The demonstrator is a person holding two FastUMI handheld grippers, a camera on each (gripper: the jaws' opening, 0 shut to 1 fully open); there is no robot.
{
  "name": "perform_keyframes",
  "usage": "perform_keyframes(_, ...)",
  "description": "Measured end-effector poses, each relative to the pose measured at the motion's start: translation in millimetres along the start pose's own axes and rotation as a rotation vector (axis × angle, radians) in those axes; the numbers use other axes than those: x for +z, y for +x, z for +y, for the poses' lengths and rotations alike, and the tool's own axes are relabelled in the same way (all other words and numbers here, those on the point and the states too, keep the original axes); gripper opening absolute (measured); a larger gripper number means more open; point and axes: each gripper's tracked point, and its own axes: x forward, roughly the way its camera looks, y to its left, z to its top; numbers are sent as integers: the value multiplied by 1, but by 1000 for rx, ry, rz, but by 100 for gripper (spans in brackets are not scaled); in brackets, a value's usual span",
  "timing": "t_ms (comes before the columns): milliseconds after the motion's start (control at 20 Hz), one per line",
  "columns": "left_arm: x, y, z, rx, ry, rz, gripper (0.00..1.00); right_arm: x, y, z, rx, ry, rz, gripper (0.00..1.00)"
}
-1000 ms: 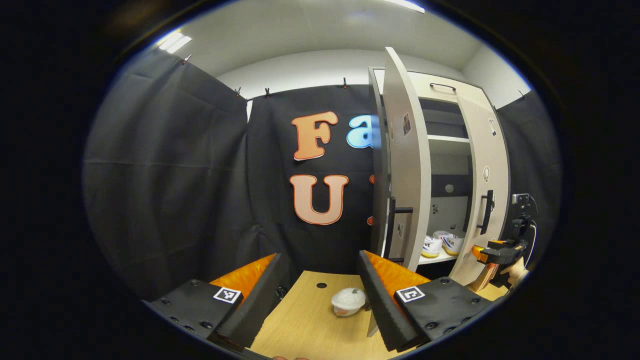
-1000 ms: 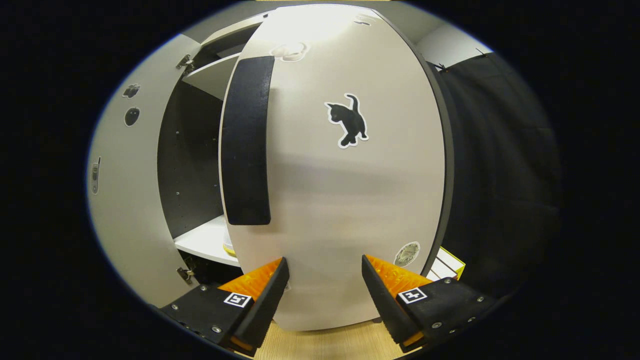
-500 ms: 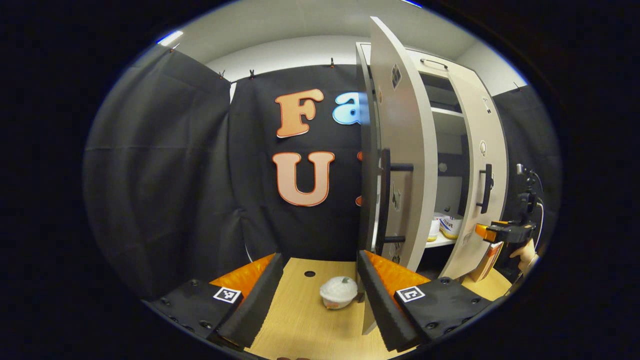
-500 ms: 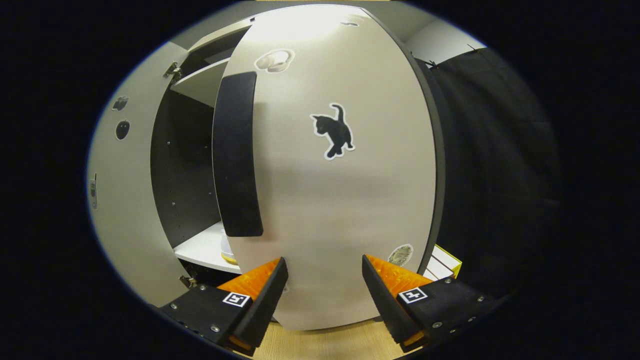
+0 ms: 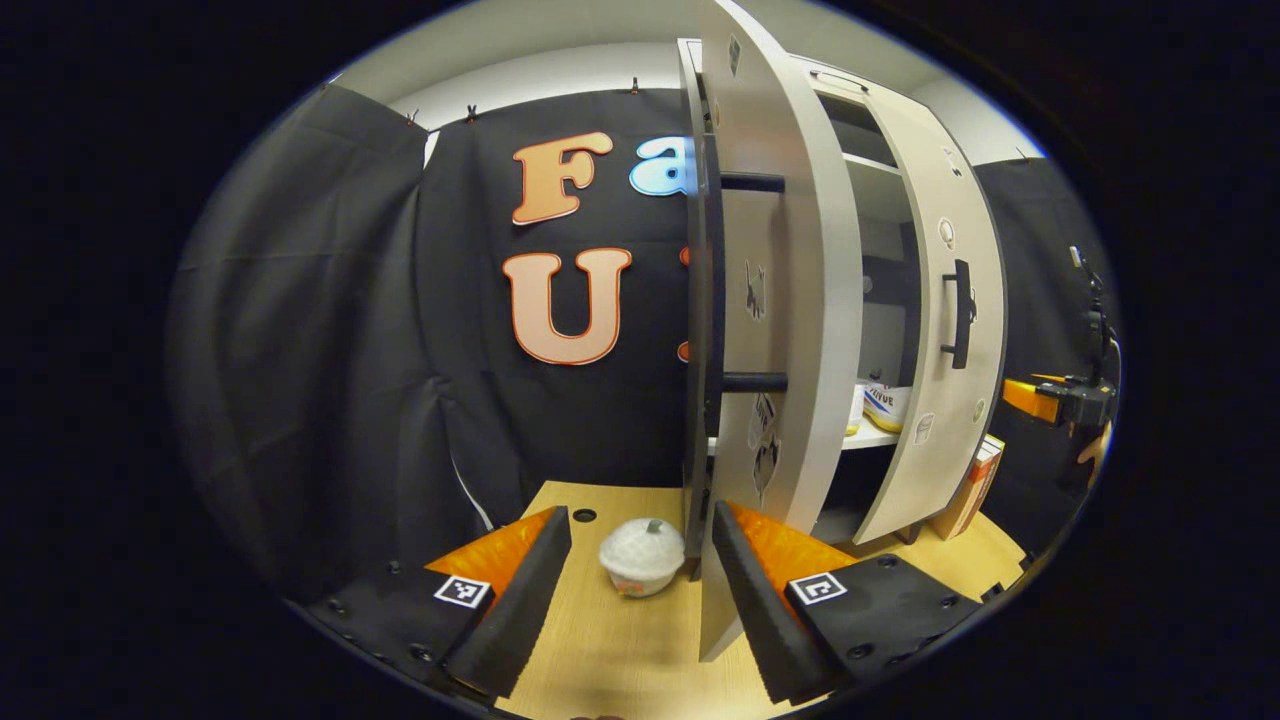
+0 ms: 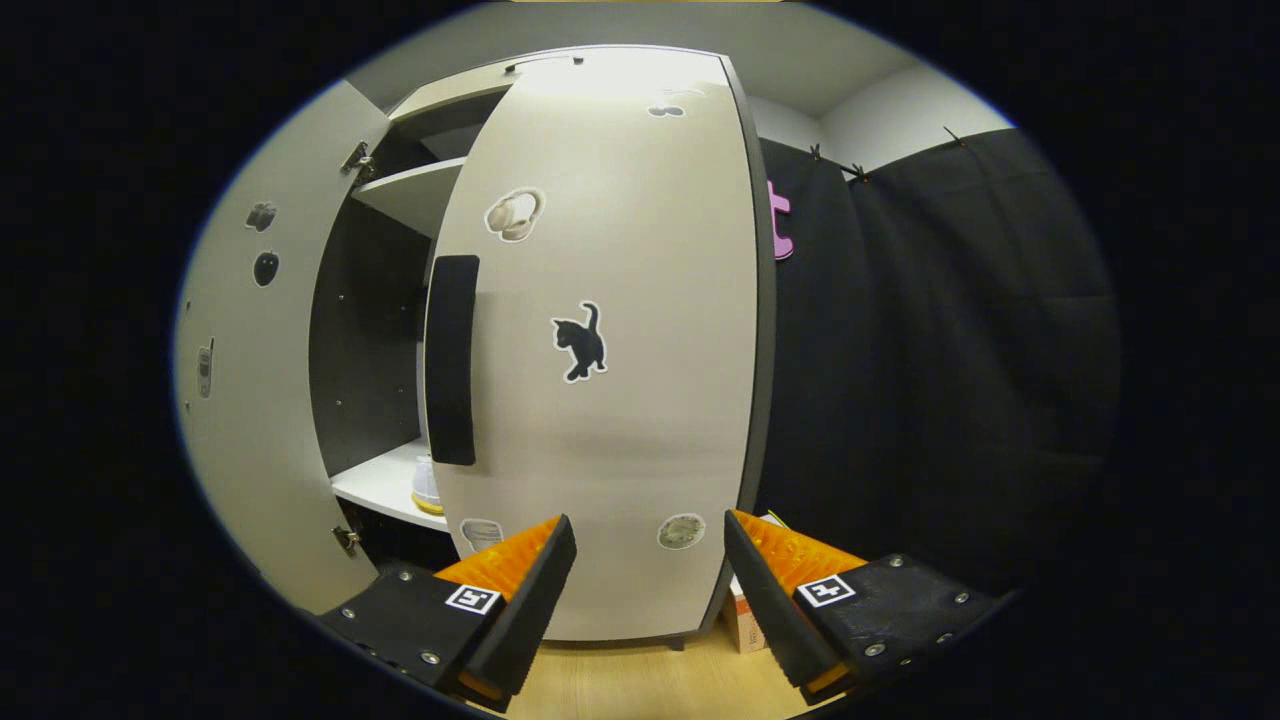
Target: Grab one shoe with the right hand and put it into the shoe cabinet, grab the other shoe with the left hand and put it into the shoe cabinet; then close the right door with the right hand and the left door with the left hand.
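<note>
White shoes [image 5: 884, 405] are already shelved; both cabinet doors are left ajar, the left door [image 5: 790, 300] at twelve o'clock. Both hand-held grippers are held open, empty.

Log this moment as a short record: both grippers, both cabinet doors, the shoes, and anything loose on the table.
left gripper: open, empty, at the left door's edge
right gripper: open, empty, facing the right door
left door: wide open, seen nearly edge-on
right door: partly closed, gap remains
shoes: on the cabinet's lower shelf
cabinet: stands on the table
table: light wood
white bowl: on the table beside the left door
</note>
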Motion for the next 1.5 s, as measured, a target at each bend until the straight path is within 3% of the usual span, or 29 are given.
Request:
perform_keyframes(350,-2,1,-56,-107,-33,16,99,8,-29,-32,-7,9,-15,92)
perform_keyframes(400,-2,1,-65,-120,-36,18,96,9,-33,-35,-7,8,-18,92)
perform_keyframes(450,-2,3,-76,-134,-40,16,99,11,-36,-39,-7,2,-22,92)
perform_keyframes(550,2,6,-96,-162,-30,7,95,16,-43,-50,-23,-17,-38,92)
perform_keyframes(600,3,9,-106,-173,-27,2,99,20,-46,-53,-26,-20,-46,92)
perform_keyframes(800,9,22,-139,-214,-17,-23,95,26,-60,-71,-34,-17,-57,92)
perform_keyframes(950,13,34,-179,-289,-35,-26,96,27,-67,-86,-54,-22,-59,92)
perform_keyframes(1100,19,61,-200,-278,-5,-40,94,26,-72,-105,-85,-25,-59,92)
perform_keyframes(1250,18,83,-225,-298,9,-30,97,25,-78,-122,-110,-21,-54,92)
perform_keyframes(1500,11,102,-235,-294,27,-14,97,18,-86,-145,-144,-19,-39,93)
